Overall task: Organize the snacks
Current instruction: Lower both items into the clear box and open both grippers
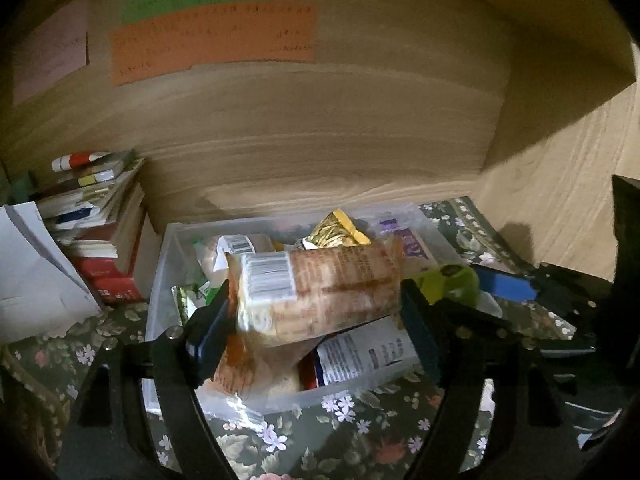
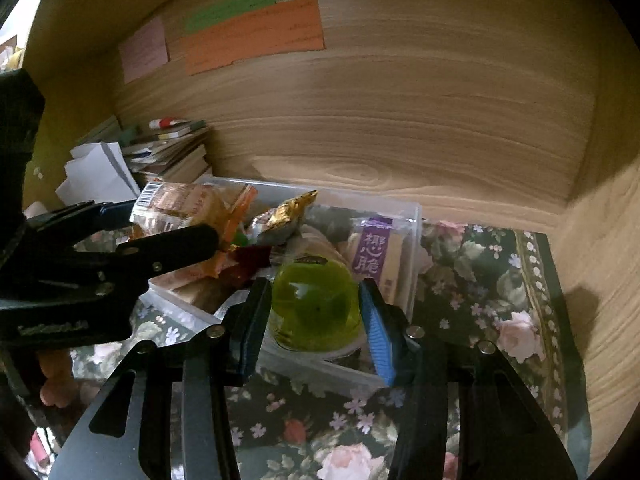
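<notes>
My left gripper (image 1: 316, 312) is shut on a clear pack of brown biscuits with a barcode label (image 1: 320, 292), held over a clear plastic bin (image 1: 160, 280) full of snack packets. The pack also shows in the right wrist view (image 2: 180, 204), as does the left gripper (image 2: 172, 224). My right gripper (image 2: 316, 312) is shut on a green jelly cup (image 2: 314, 304) at the bin's near right corner (image 2: 414, 216). The cup shows in the left wrist view (image 1: 452, 284), beside the right gripper (image 1: 508, 284).
The bin holds a gold packet (image 2: 288, 212), a purple-labelled packet (image 2: 372, 256) and a white-blue packet (image 1: 360, 352). A stack of books (image 1: 104, 232) and white papers (image 1: 36, 280) stand left. A floral cloth (image 2: 500, 288) covers the shelf; wooden walls close in behind and right.
</notes>
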`<action>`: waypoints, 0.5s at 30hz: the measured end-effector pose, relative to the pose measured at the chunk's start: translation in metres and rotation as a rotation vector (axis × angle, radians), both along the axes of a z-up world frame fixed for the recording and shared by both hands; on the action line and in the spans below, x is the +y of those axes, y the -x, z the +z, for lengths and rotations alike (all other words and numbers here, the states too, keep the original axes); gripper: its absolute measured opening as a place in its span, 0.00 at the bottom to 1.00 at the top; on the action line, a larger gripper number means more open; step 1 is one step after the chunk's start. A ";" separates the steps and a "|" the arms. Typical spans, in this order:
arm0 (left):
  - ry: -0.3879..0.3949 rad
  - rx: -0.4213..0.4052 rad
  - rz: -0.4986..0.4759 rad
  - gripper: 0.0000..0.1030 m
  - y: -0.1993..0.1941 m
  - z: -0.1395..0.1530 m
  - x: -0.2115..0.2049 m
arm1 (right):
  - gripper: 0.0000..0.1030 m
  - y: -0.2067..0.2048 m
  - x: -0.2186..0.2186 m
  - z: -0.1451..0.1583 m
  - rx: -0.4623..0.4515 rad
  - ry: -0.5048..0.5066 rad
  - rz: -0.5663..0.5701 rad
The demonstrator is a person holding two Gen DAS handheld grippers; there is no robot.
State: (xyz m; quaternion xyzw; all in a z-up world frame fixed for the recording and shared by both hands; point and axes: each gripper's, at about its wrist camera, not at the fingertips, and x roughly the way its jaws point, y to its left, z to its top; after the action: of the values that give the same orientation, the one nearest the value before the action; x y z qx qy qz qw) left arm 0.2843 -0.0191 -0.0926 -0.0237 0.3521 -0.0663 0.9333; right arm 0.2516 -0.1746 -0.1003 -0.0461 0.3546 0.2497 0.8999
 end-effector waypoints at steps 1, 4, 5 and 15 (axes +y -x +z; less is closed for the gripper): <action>0.004 0.011 -0.003 0.81 -0.002 -0.002 0.000 | 0.41 0.000 0.000 -0.001 0.003 0.005 0.003; 0.018 0.033 -0.014 0.84 -0.003 -0.007 -0.001 | 0.42 0.002 -0.001 -0.001 0.003 0.015 0.000; 0.022 0.034 -0.013 0.85 -0.002 -0.008 -0.001 | 0.42 0.001 -0.001 -0.001 0.006 0.020 0.000; 0.022 -0.075 0.011 0.85 0.037 0.020 0.006 | 0.59 0.013 -0.020 0.012 -0.002 0.008 -0.045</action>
State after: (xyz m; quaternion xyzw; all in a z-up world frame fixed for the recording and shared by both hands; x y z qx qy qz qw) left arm 0.2474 -0.0128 -0.0721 -0.0332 0.3161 -0.0660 0.9458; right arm 0.2390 -0.1945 -0.0888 -0.0419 0.3556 0.2279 0.9055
